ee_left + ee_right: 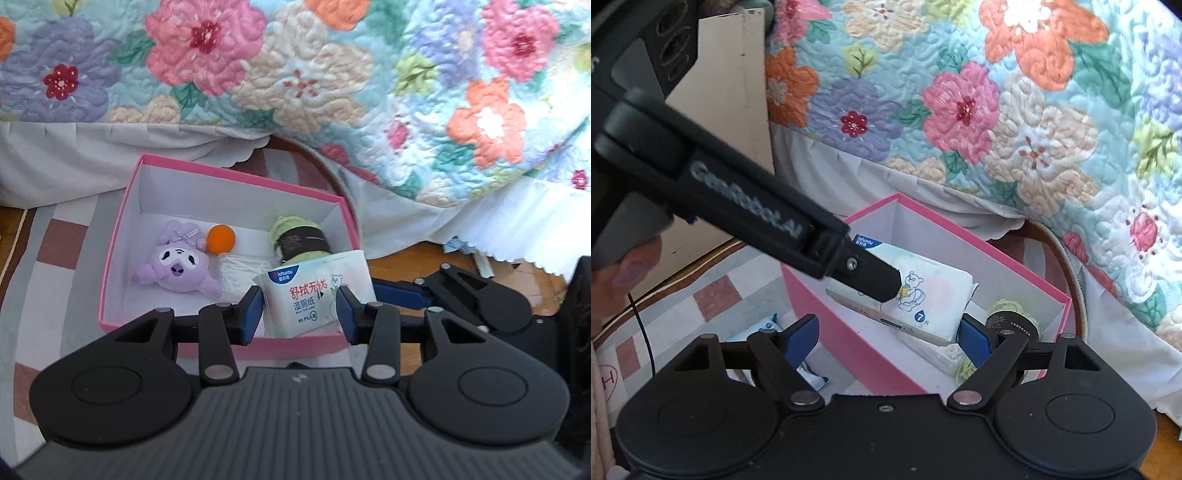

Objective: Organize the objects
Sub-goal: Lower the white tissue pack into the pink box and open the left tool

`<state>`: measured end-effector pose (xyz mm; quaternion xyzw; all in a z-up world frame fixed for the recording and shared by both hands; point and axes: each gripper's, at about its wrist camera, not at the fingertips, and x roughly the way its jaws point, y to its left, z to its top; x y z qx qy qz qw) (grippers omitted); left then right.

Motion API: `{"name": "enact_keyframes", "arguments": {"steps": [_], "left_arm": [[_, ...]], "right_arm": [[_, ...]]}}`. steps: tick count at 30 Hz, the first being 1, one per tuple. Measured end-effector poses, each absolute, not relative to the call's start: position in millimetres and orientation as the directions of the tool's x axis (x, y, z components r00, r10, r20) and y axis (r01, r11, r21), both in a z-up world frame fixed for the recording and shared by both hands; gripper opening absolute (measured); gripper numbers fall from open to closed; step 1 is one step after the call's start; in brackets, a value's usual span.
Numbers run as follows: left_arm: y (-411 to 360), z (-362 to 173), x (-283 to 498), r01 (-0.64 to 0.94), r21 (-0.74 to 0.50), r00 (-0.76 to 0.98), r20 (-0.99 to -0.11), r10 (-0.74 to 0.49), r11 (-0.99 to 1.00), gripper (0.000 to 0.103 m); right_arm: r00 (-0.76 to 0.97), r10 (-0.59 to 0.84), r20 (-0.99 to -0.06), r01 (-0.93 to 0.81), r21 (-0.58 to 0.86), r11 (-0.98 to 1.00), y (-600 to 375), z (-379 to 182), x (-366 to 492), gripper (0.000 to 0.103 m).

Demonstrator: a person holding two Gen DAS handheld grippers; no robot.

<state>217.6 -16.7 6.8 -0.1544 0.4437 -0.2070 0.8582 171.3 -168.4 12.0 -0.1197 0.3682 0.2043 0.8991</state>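
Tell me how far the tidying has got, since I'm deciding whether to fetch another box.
Done: purple plush, orange ball and a dark bottle lie in the pink box. In hand: left gripper holds a wipes pack over it. Left: another packet on the rug.

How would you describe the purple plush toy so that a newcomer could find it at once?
Below the floral quilt a pink box sits on the floor. The purple plush toy lies in its left part, beside an orange ball; it alone has a face.

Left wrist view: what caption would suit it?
Left gripper holding a wet-wipes pack over a pink box of small items.
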Motion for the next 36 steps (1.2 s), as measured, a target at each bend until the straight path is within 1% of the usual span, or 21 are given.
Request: {"name": "enact_keyframes", "arguments": {"steps": [1,2,4,7,11,13,18,22,27,30,36], "left_arm": [[-17.4,2.7,224.7,0.209,-0.441,0.517,-0.708,-0.481,0.873,0.041],[-18.2,-0.8,230.9,0.206,-0.435,0.516,-0.713,-0.475,0.877,0.041],[-19.4,-9.2,243.4,0.202,-0.42,0.516,-0.722,-0.461,0.885,0.045],[-21.1,-23.0,258.3,0.192,-0.415,0.499,-0.739,-0.453,0.889,0.045],[-24.9,-42.9,276.7,0.172,-0.423,0.477,-0.754,-0.451,0.89,0.045],[-27.6,-53.8,288.4,0.16,-0.421,0.469,-0.763,-0.445,0.893,0.045],[-34.7,-79.5,312.5,0.125,-0.441,0.426,-0.786,-0.449,0.889,0.045],[-39.5,-93.2,322.4,0.112,-0.442,0.411,-0.795,-0.447,0.89,0.045],[-41.5,-104.7,329.8,0.098,-0.444,0.397,-0.803,-0.444,0.891,0.045],[-43.3,-109.5,333.8,0.101,-0.438,0.39,-0.808,-0.441,0.893,0.043],[-44.4,-114.9,336.5,0.097,-0.433,0.391,-0.811,-0.435,0.896,0.034]], "right_arm": [[0.637,0.281,-0.718,-0.456,-0.057,0.888,-169.8,10.0,176.3,0.078],[0.628,0.28,-0.726,-0.456,-0.052,0.889,-171.3,7.8,181.9,0.075],[0.605,0.294,-0.74,-0.465,-0.029,0.885,-176.0,2.2,193.1,0.069],[0.575,0.309,-0.757,-0.472,0.001,0.881,-182.5,-6.5,207.9,0.06],[0.552,0.292,-0.781,-0.434,0.029,0.9,-191.8,-18.8,232.4,0.051],[0.531,0.274,-0.802,-0.415,0.036,0.909,-194.5,-27.5,244.4,0.045],[0.488,0.245,-0.838,-0.346,0.072,0.936,-203.6,-47.5,270.6,0.044],[0.453,0.254,-0.855,-0.288,0.129,0.949,-214.3,-59.1,283.5,0.044],[0.419,0.249,-0.873,-0.263,0.146,0.954,-216.9,-68.6,293.3,0.044],[0.406,0.239,-0.882,-0.252,0.143,0.957,-216.9,-73.8,299.4,0.044],[0.389,0.238,-0.89,-0.224,0.159,0.961,-224.3,-81.0,305.4,0.044]]}}
